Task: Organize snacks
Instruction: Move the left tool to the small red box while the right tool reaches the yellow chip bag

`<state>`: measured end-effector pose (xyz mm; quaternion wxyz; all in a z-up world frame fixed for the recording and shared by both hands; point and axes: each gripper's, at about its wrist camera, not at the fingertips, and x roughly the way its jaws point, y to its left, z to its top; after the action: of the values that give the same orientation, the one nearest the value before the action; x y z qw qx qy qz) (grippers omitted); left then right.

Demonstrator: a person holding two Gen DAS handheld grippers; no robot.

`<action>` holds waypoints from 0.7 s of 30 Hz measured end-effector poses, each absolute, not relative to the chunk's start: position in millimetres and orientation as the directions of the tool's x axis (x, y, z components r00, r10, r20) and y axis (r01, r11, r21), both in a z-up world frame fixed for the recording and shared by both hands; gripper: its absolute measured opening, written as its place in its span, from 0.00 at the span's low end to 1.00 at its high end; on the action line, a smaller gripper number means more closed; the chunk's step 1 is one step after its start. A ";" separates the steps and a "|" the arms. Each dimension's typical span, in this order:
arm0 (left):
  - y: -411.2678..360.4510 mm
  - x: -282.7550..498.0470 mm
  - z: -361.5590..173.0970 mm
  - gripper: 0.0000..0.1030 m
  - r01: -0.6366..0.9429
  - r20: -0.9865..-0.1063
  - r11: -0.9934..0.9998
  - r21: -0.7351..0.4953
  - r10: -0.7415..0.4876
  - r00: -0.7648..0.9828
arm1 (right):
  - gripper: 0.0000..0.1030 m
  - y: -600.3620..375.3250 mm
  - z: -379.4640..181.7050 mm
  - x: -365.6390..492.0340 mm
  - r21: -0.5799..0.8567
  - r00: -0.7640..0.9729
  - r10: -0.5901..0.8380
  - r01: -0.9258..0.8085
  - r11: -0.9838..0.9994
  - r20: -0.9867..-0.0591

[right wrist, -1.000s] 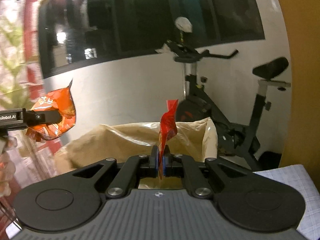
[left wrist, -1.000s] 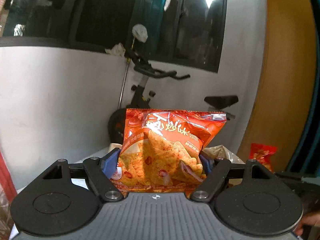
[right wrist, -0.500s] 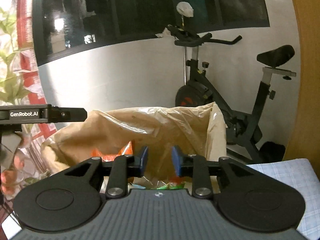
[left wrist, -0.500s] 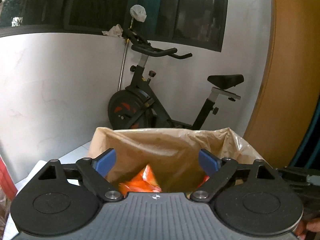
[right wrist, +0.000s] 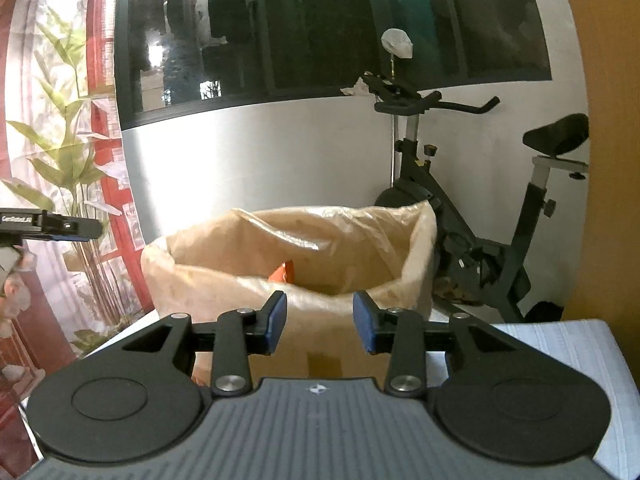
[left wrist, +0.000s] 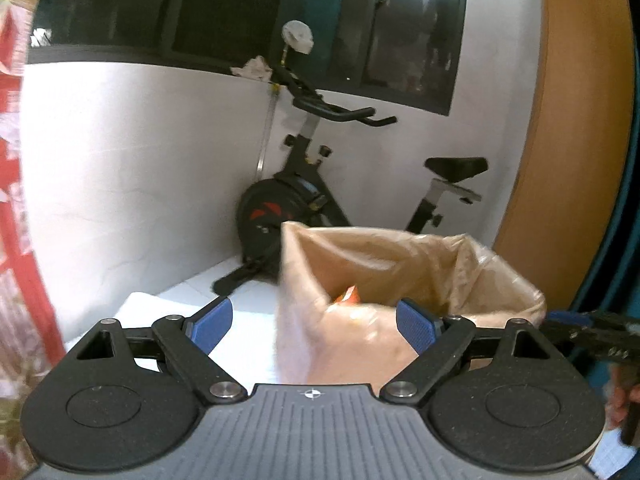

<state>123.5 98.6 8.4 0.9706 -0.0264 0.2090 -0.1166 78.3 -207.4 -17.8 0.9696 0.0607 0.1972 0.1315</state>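
A box lined with a tan plastic bag stands ahead; it also shows in the right wrist view. An orange snack packet pokes up inside it, seen too in the right wrist view. My left gripper is open wide and empty, near the bag's left edge. My right gripper is open and empty, in front of the bag's near rim. The left gripper's tip shows at the far left of the right wrist view, and the right gripper's tip at the far right of the left wrist view.
An exercise bike stands behind the box against a white wall. A light checked cloth covers the surface at the right. A red-and-bamboo patterned curtain hangs at the left. A wooden panel rises at the right.
Both grippers let go of their orange packets, which dropped into the lined box. Both now stand open and have drawn back; the left one has shifted left of the bag.
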 end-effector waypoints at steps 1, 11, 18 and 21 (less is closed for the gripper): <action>100.9 119.1 4.6 0.88 0.205 -0.402 0.976 -0.079 -0.219 0.889 | 0.42 -208.0 -21.0 74.5 0.172 0.888 0.276 -0.227 0.959 -0.368; 105.1 115.2 -47.0 0.87 0.170 -0.463 0.981 -0.090 -0.193 0.865 | 0.67 -205.8 -72.7 52.8 0.185 0.860 0.211 -0.138 0.973 -0.464; 101.1 113.8 -73.8 0.87 0.173 -0.495 0.982 -0.082 -0.191 0.848 | 0.84 -183.4 -106.4 66.2 0.156 0.800 0.188 -0.120 0.980 -0.570; 104.4 113.1 -80.9 0.87 0.173 -0.504 0.981 -0.088 -0.194 0.842 | 0.84 -179.4 -118.7 77.6 0.160 0.774 0.174 -0.095 0.983 -0.608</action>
<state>113.1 104.4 -80.9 0.9594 -0.0197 0.2646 -0.0956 77.6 -179.4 -118.7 0.9400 0.0601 0.3281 0.0714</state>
